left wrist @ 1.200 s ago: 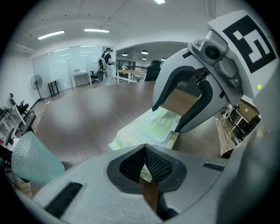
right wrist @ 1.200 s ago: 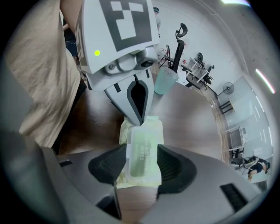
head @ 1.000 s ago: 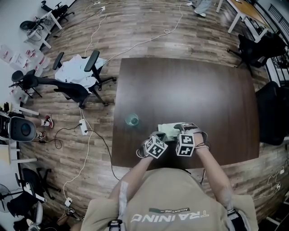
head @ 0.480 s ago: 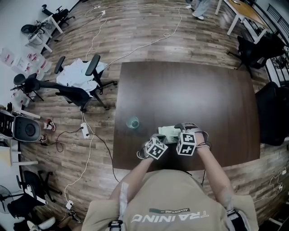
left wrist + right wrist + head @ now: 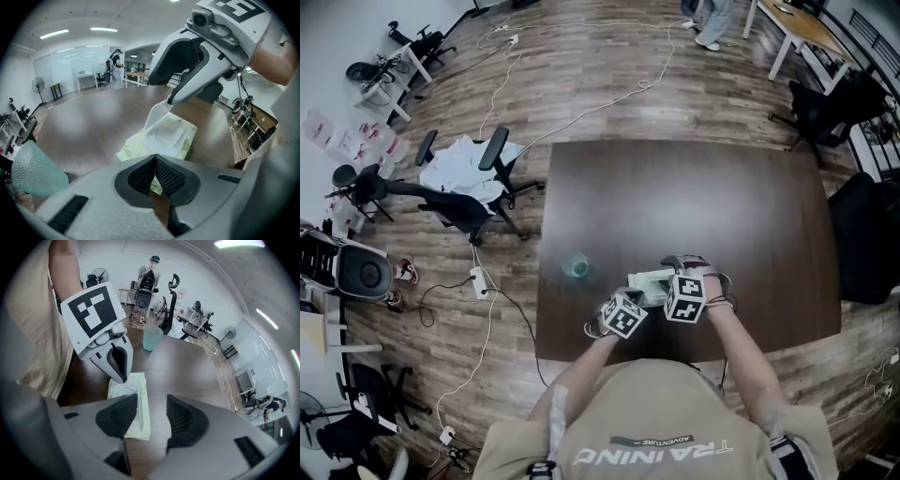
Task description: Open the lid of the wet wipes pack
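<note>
While I stand at the brown table [image 5: 722,197], the wet wipes pack [image 5: 647,278] lies flat near my edge of it, by my two tools. My left gripper [image 5: 154,161] is pinched tight with nothing in it, its tip right at one end of the pack. My right gripper [image 5: 152,413] has its jaws apart, empty, just above the pack. A green cup [image 5: 576,267] stands nearby on the left.

We read only "TRAINING" and, smaller beside it, "ADVENTURE", both upside down in the head view on the person's shirt [image 5: 656,412].
</note>
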`<action>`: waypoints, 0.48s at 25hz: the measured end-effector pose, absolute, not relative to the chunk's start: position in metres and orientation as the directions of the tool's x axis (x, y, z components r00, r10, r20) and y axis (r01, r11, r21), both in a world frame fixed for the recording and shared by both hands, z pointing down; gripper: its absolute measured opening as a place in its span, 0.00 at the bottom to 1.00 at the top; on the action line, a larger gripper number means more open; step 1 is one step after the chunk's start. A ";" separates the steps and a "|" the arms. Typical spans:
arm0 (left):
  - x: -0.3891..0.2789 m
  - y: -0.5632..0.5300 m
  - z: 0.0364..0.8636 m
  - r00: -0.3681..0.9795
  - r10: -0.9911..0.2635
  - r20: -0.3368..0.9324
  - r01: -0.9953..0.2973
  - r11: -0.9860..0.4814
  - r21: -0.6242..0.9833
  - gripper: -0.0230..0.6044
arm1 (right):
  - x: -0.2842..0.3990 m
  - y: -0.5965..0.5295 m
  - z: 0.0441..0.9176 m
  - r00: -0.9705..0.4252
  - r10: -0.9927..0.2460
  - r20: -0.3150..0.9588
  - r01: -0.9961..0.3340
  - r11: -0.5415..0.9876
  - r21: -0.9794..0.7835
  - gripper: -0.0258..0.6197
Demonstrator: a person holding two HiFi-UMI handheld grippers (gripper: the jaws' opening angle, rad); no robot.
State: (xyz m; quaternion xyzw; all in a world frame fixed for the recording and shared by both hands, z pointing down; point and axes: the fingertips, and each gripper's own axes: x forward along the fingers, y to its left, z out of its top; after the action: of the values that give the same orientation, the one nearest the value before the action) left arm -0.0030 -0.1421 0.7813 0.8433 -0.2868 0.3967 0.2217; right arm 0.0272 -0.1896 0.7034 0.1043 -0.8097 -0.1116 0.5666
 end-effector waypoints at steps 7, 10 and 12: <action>-0.002 -0.142 0.783 0.518 -0.307 0.799 -0.663 -0.734 0.147 0.05 | 0.026 -0.197 0.703 -0.343 -0.306 0.888 -0.038 0.949 0.313 0.35; -0.001 -0.141 0.782 0.516 -0.311 0.799 -0.666 -0.732 0.145 0.05 | 0.028 -0.201 0.702 -0.342 -0.320 0.883 -0.042 0.945 0.326 0.35; 0.001 -0.141 0.784 0.517 -0.309 0.798 -0.667 -0.730 0.149 0.05 | 0.030 -0.203 0.704 -0.341 -0.326 0.882 -0.041 0.942 0.332 0.35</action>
State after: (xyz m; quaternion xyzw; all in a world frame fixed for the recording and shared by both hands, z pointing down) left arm 0.0007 -0.1410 0.7838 0.8414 -0.2900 0.3966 0.2251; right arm 0.0299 -0.2033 0.7038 0.1134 -0.8089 -0.1265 0.5629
